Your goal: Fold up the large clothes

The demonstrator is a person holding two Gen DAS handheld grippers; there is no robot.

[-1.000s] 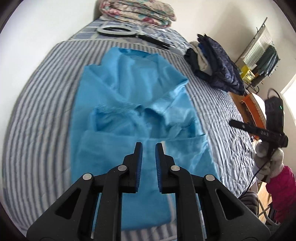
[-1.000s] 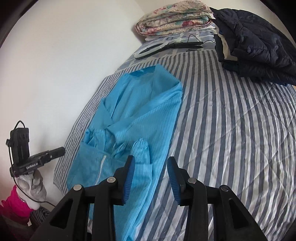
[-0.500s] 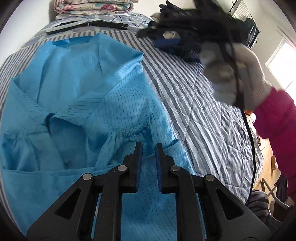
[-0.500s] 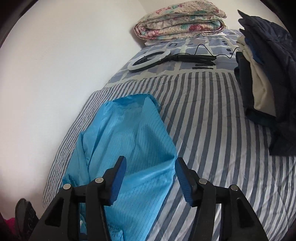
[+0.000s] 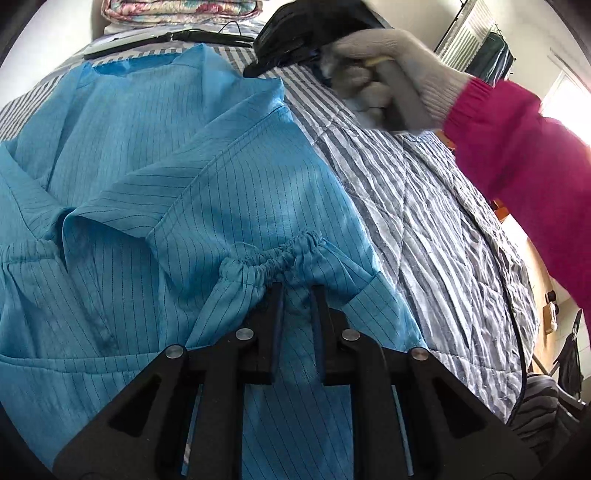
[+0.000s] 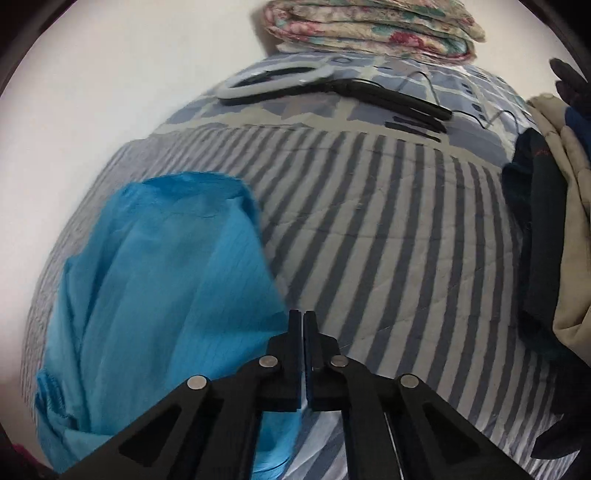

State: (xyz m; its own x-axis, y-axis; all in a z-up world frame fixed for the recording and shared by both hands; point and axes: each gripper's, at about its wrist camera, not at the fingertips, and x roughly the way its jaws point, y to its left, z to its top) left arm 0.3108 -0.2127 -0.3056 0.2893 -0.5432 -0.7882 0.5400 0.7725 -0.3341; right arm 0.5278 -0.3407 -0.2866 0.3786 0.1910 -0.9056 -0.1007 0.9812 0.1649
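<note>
A large light-blue pinstriped garment (image 5: 166, 166) lies spread on the striped bed cover (image 5: 424, 221), its sleeves folded in over the body. My left gripper (image 5: 297, 295) hovers low over it, tips just short of a sleeve's elastic cuff (image 5: 273, 258), jaws a narrow gap apart with nothing pinched. My right gripper (image 6: 303, 317) is shut, pads together, right at the garment's (image 6: 166, 295) right-hand edge. Whether cloth is caught between the pads I cannot tell. In the left wrist view a white-gloved hand (image 5: 399, 55) carries that gripper near the garment's far right corner.
A folded floral quilt (image 6: 369, 26) and a ring light (image 6: 273, 79) with its black stand lie at the head of the bed. A pile of dark and beige clothes (image 6: 543, 221) occupies the right side. A pink sleeve (image 5: 517, 155) crosses above the bed.
The left gripper came down closer to the garment, ending by the cuff. The right gripper travelled up along the garment's right edge and its jaws went from wide open to shut.
</note>
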